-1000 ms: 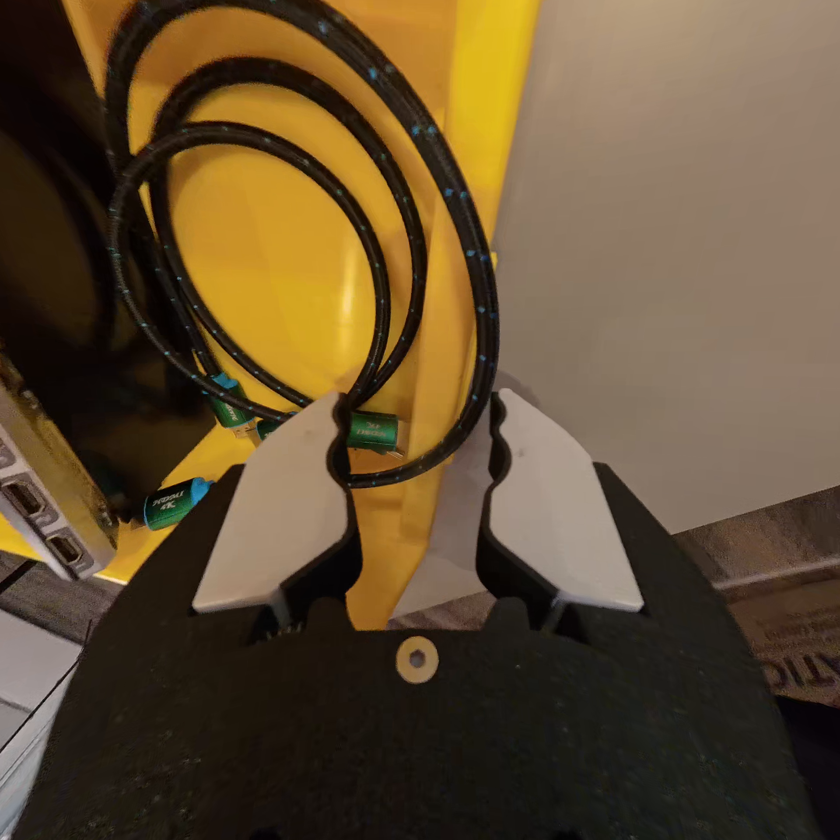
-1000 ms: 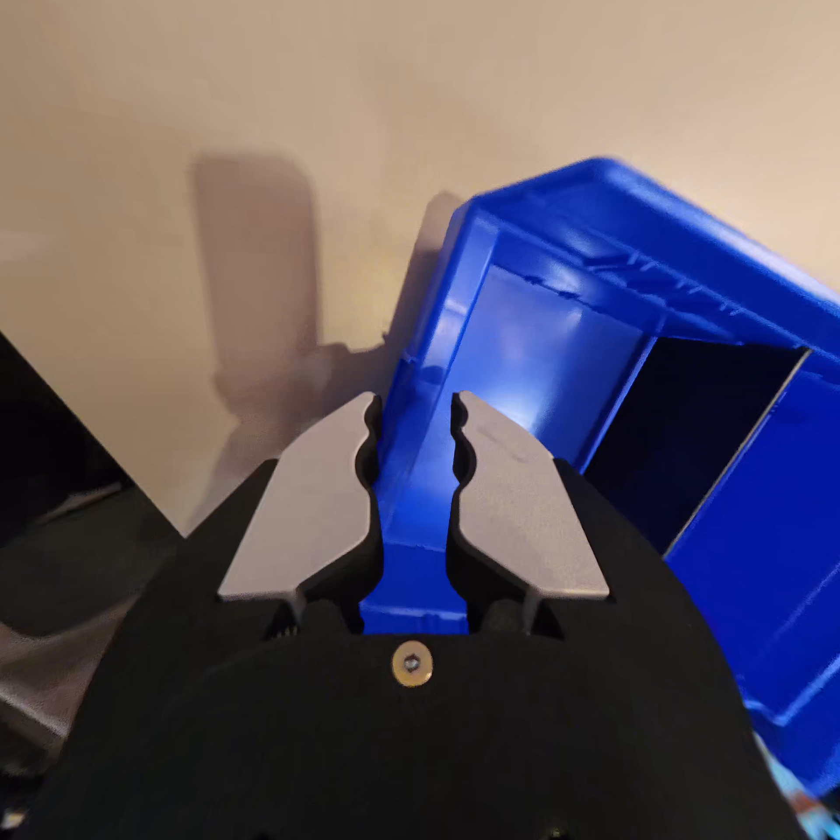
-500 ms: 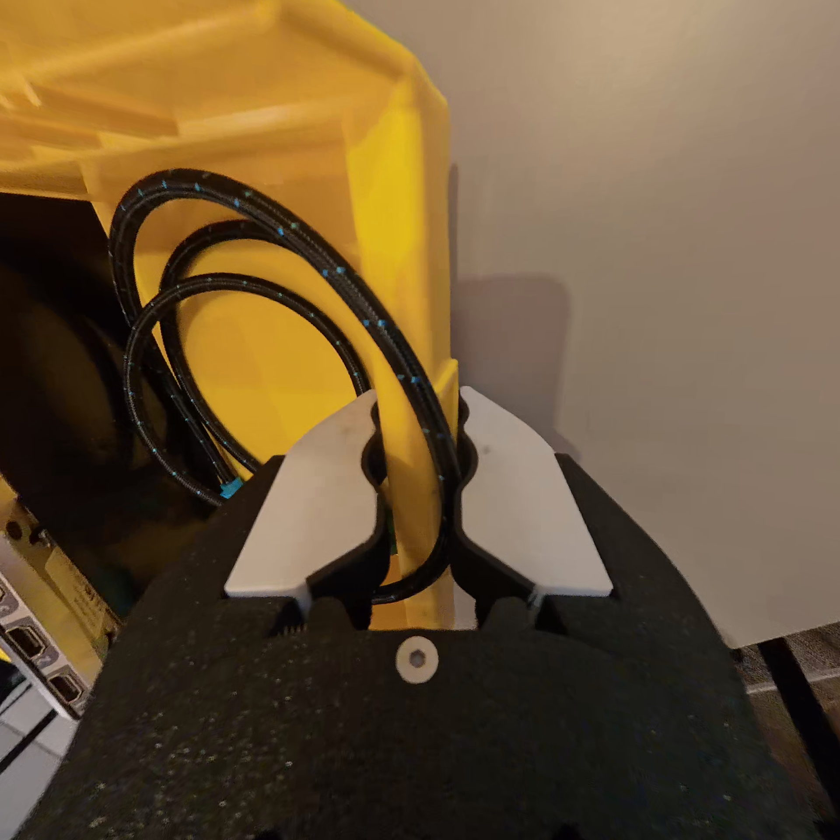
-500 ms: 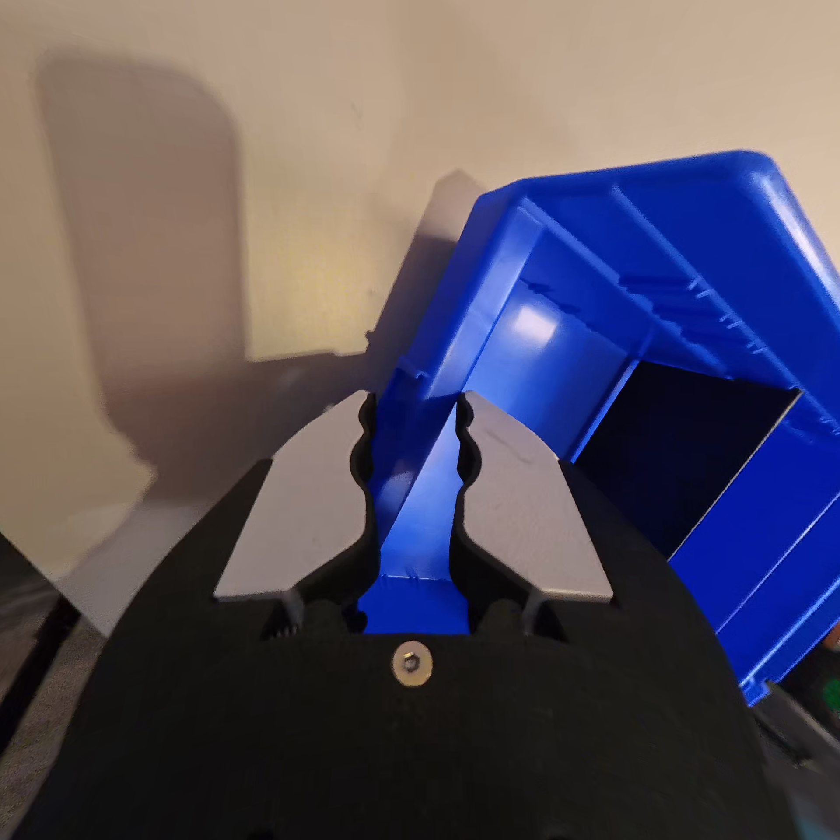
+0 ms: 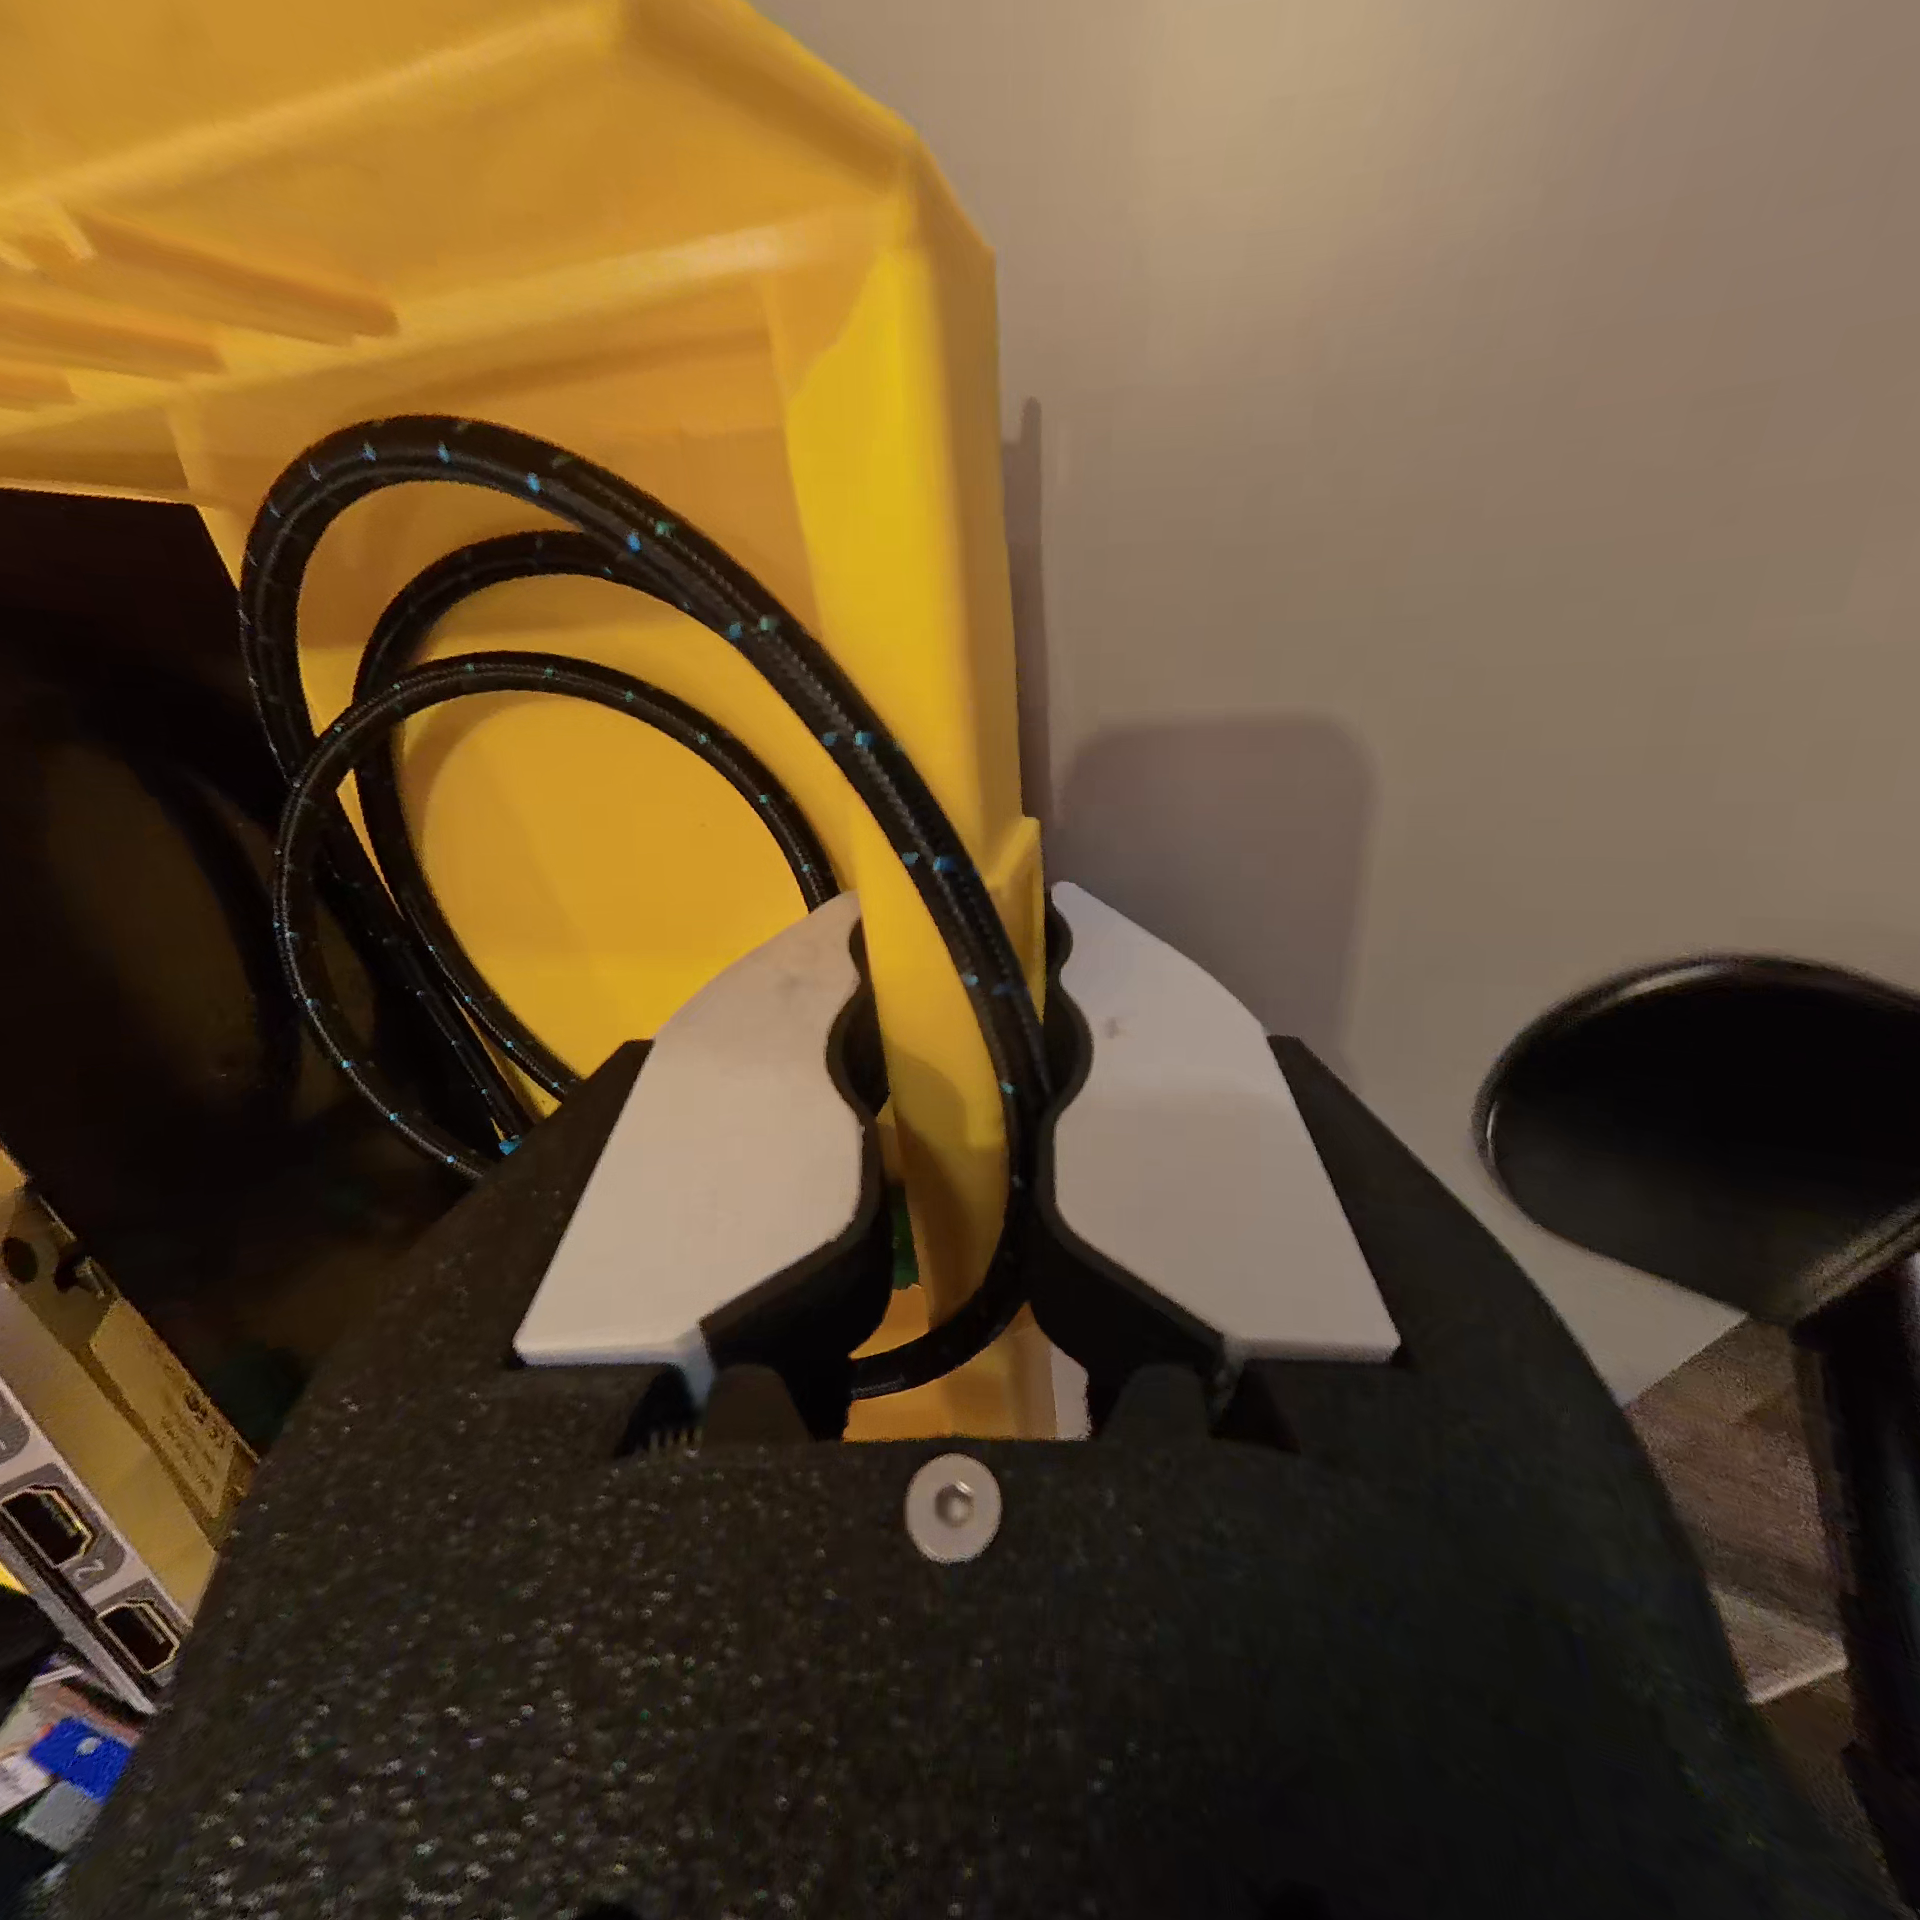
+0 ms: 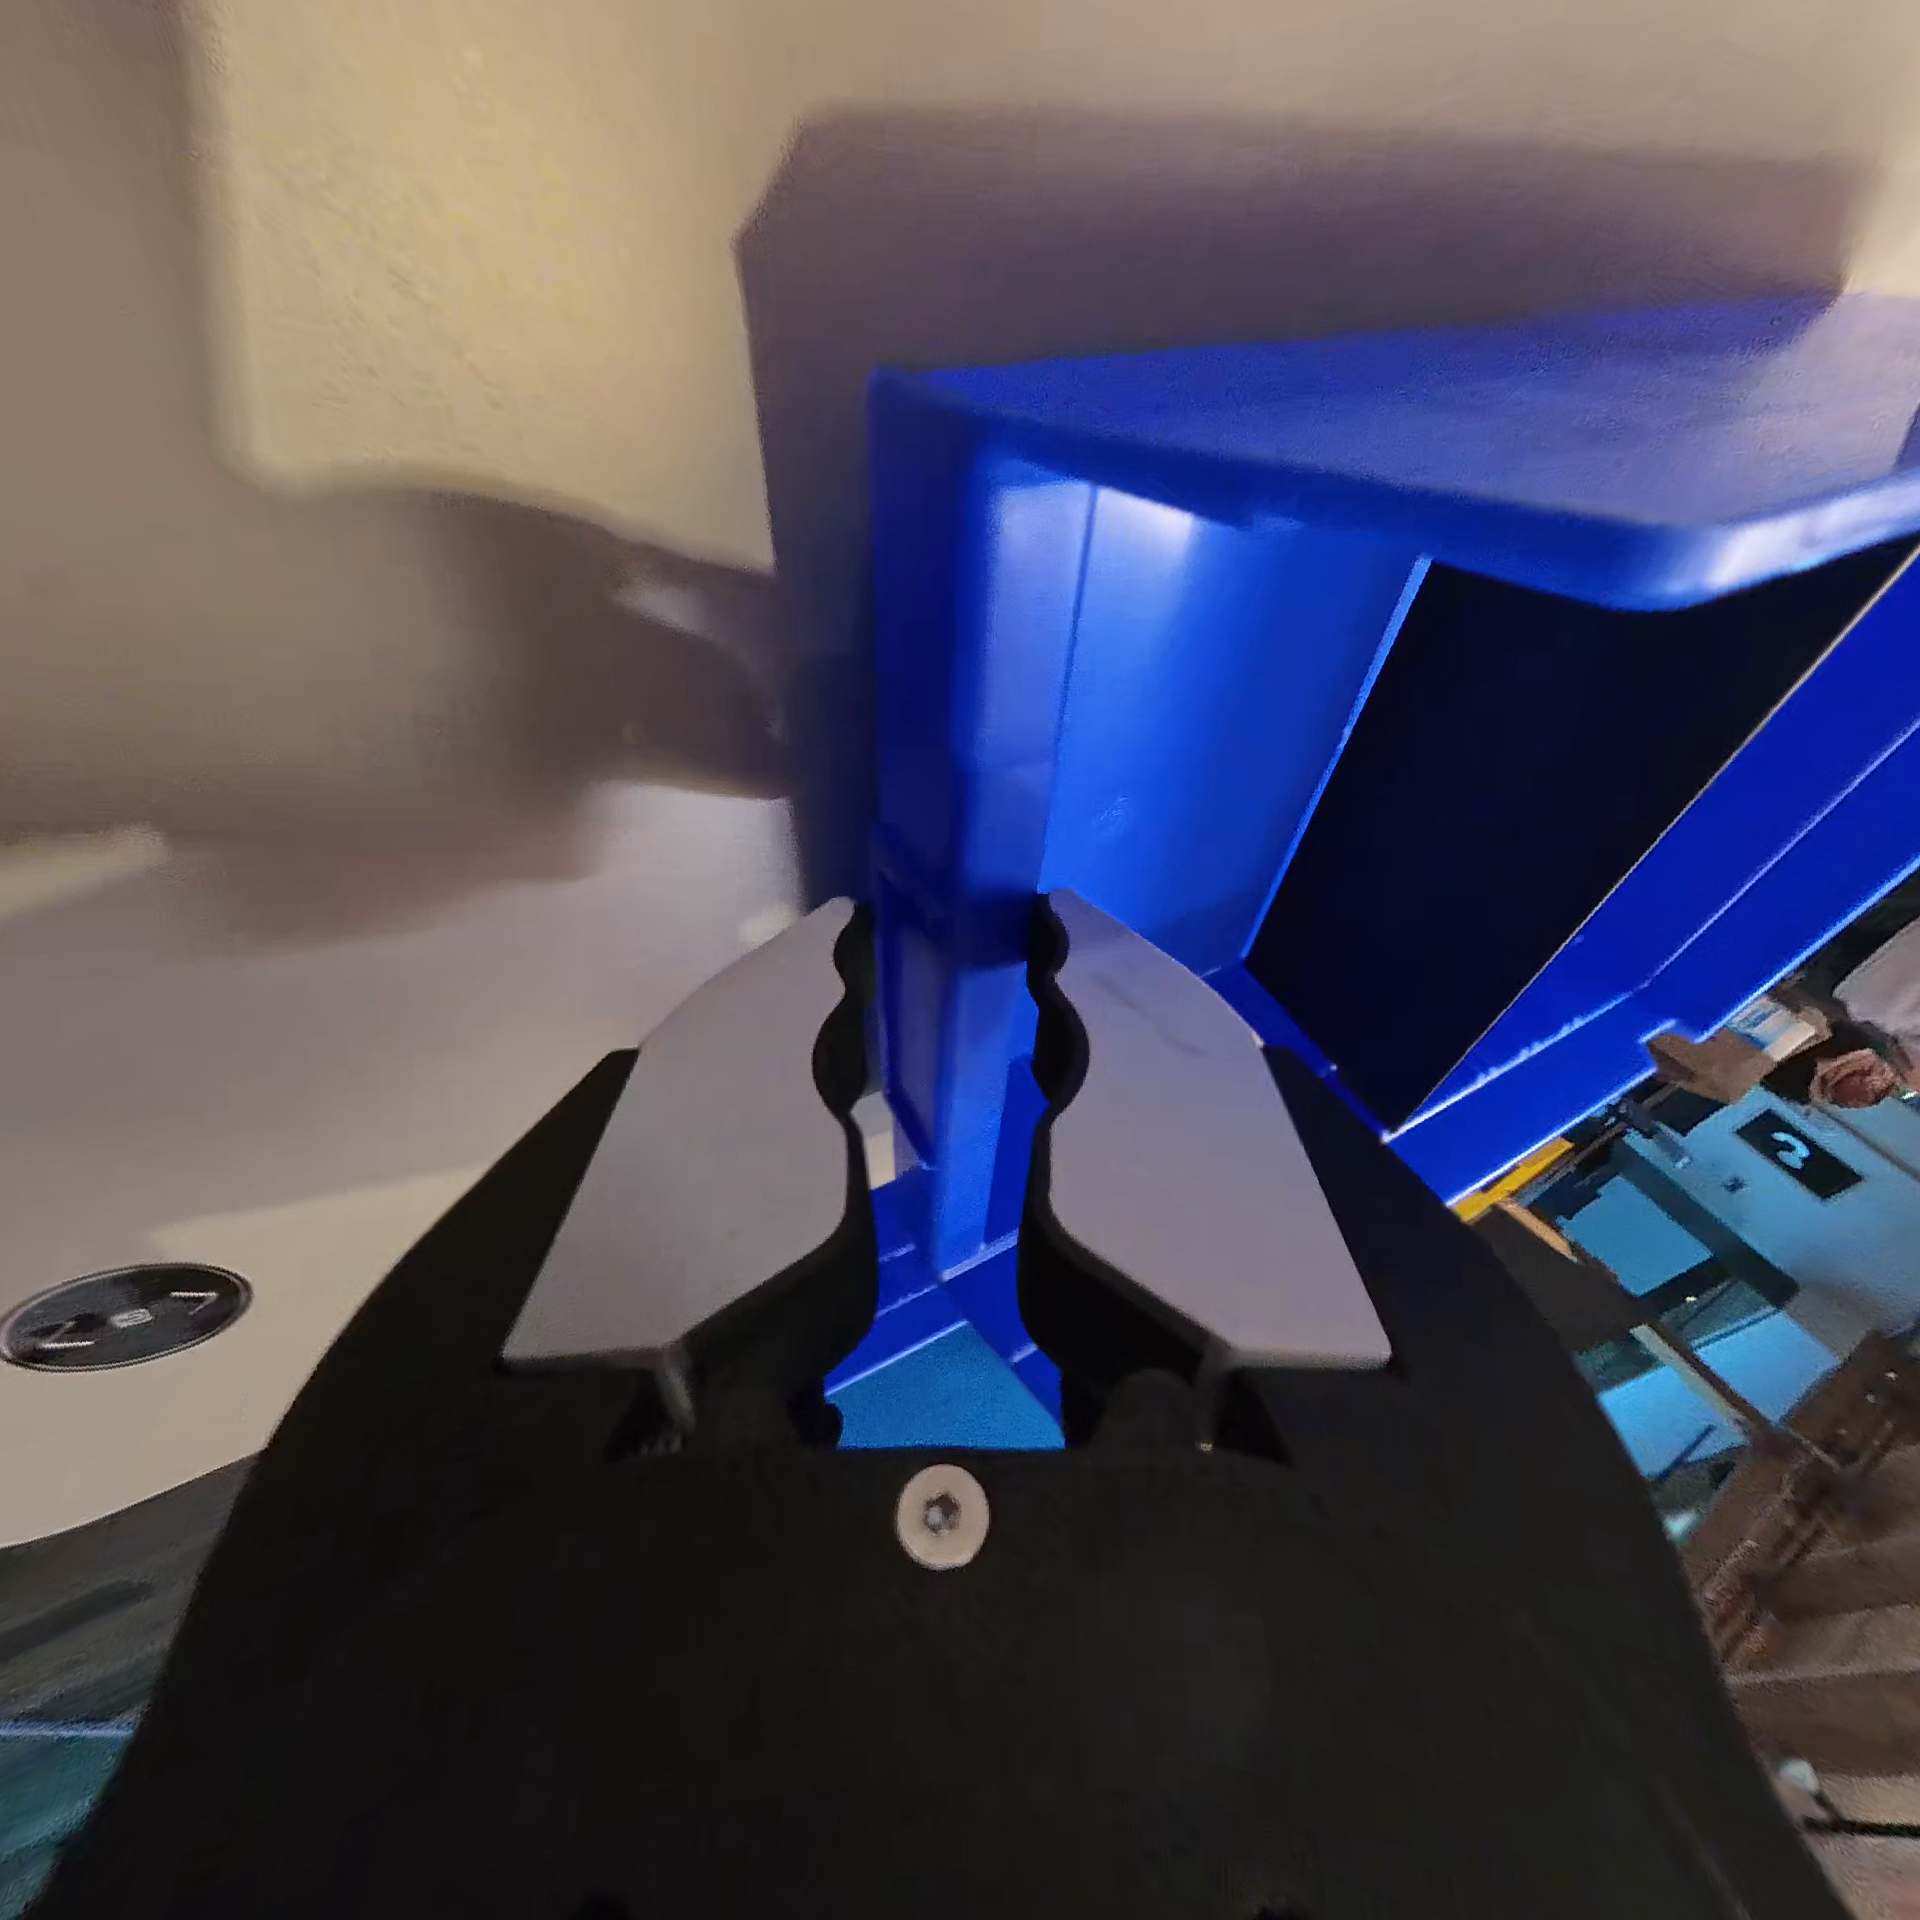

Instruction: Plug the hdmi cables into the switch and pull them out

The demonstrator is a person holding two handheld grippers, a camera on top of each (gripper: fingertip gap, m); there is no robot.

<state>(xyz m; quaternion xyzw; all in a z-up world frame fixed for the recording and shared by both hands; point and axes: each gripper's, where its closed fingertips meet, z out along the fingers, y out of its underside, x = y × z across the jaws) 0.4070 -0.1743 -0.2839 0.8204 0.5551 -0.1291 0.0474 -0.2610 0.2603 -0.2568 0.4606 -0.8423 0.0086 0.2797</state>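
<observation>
Black braided HDMI cables [image 5: 623, 540] with blue flecks lie coiled inside a yellow bin [image 5: 520, 260] that is tipped on its side. My left gripper [image 5: 956, 914] is shut on the bin's right wall, with one cable loop also caught between the fingers. The silver switch [image 5: 73, 1538], its ports showing, sits at the lower left edge. The cable plugs are hidden behind my left finger [image 5: 748, 1122]. My right gripper [image 6: 945, 912] is shut on the wall of an empty blue bin [image 6: 1455, 436], which is also tipped.
A pale wall stands close behind both bins. A black round dish-like object [image 5: 1704, 1122] on a dark post is to the right of the yellow bin. A white tabletop [image 6: 312, 1039] holds a round black cap [image 6: 125, 1314]. Cluttered shelves [image 6: 1714, 1247] show below the blue bin. There is about 80 centimeters between the tips of the two grippers.
My left gripper has closed from wide open onto the yellow bin's wall and cable loop, and the green plugs have gone out of sight. The blue bin has swung round in my right gripper's view.
</observation>
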